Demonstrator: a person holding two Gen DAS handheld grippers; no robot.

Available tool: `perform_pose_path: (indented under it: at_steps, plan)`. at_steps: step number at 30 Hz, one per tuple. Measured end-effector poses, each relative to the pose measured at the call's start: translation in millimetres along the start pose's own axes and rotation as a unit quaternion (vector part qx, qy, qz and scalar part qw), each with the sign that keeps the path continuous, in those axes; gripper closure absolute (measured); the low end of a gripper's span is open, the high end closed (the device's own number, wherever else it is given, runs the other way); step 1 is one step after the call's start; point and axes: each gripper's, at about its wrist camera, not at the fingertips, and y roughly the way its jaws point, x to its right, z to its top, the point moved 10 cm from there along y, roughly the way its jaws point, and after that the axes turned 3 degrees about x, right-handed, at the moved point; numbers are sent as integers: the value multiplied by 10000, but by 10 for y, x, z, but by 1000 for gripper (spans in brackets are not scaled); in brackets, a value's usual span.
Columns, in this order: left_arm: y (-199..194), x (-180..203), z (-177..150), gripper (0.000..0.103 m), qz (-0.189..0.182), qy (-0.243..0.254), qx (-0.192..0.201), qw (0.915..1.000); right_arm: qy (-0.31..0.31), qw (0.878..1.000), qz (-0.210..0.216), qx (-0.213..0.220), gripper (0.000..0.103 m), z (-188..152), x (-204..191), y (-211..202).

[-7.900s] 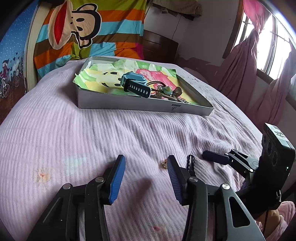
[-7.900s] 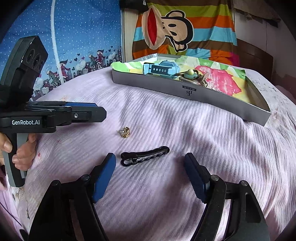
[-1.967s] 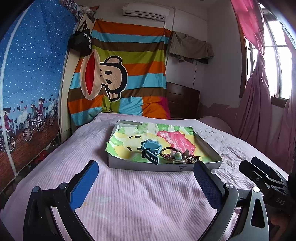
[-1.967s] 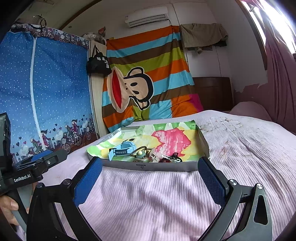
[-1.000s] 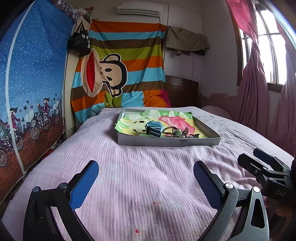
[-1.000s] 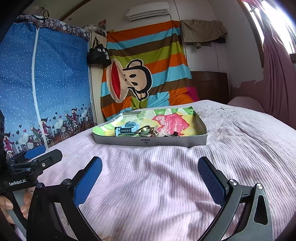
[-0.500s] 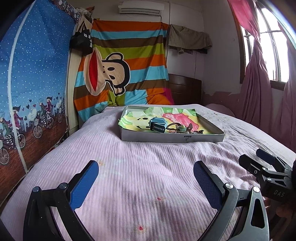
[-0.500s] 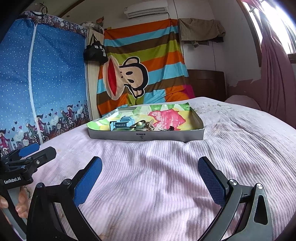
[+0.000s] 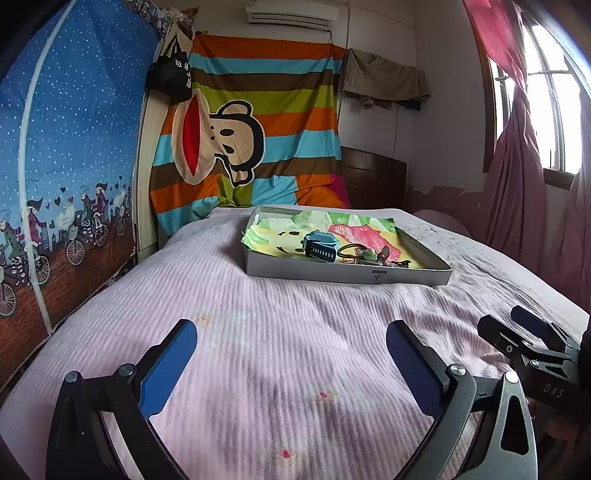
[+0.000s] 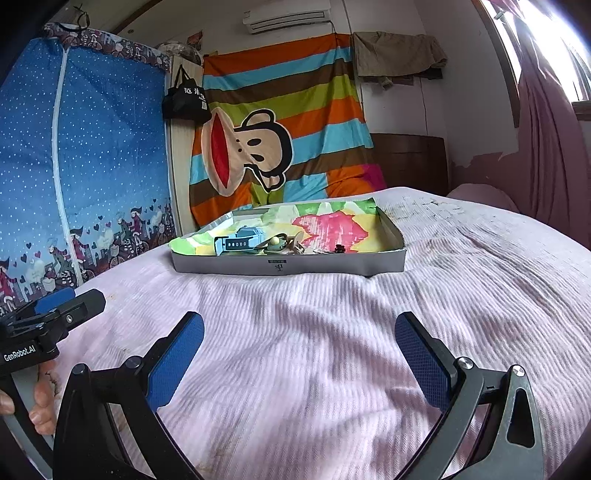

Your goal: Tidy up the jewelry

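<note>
While our left gripper (image 9: pixel 290 363) and right gripper (image 10: pixel 301 356) hang spread and empty, nudging the tray (image 9: pixel 347 275) could spill its jewelry (image 9: pixel 364 254).

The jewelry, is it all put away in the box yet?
Looks nearly done: the blue watch and small trinkets lie in the grey box. Both the left gripper and right gripper are open, holding nothing. No loose pieces show on the pink bedspread.

Location: a bedroom in a home. Indicators: a bed (image 9: pixel 258 332) with a pink ribbed cover, a dark wooden headboard (image 9: pixel 373 181), a striped cartoon-monkey sheet (image 9: pixel 251 136) on the wall, pink window curtains (image 9: pixel 517 177), and a wall-mounted air conditioner (image 9: pixel 291 14).
</note>
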Motion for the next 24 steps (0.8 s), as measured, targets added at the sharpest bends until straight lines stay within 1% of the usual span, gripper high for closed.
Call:
perform_pose_path:
  at_steps: [24]
  plan:
    - [3,19,-6,0,0,43,10,10000,37,10000,-4,0,1,-5,14,5]
